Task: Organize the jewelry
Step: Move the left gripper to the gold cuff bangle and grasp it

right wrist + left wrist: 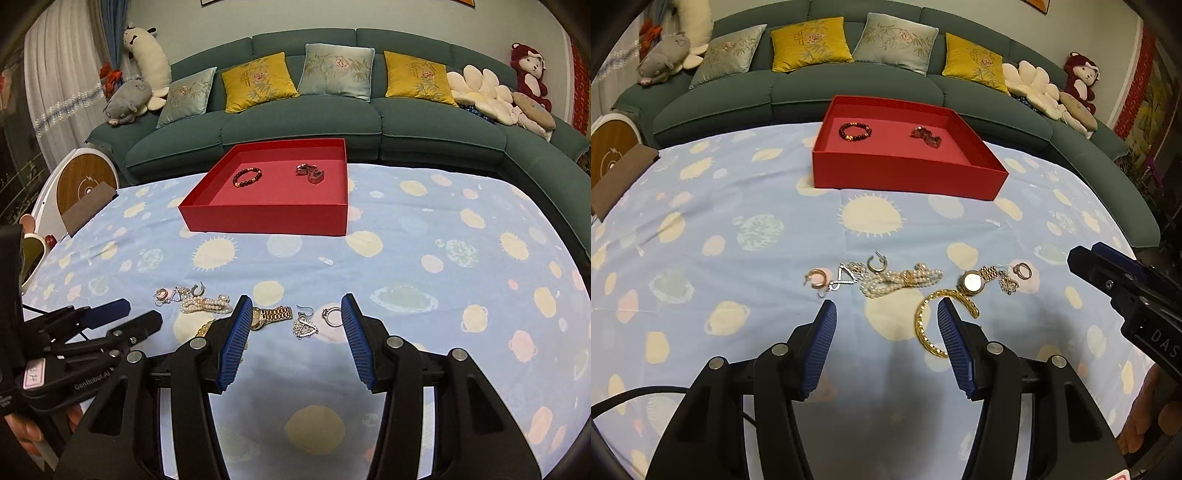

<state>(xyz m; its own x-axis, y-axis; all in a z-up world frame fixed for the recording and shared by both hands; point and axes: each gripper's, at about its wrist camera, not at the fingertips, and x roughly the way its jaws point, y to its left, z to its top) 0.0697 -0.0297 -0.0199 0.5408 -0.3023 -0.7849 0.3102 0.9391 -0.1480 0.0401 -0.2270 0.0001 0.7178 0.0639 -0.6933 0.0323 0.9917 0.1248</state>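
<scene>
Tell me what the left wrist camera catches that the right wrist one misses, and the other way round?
Only the left view shows the whole gold bangle, beside that gripper's right pad. Only the right view shows the cow plush by the curtain. Both show the red box holding a bead bracelet, the pearl strand and gold watch on the cloth, both sets of jaws empty.

Gold bangle [925, 325]: near arc hidden behind left gripper's [886, 345] right finger. In right wrist view, watch [271, 315] face is covered by right gripper's [296, 339] left finger. Dark red piece [309, 173] in red box [266, 218] too small to identify. Person's hand [1145, 417] cut off at frame edge.
</scene>
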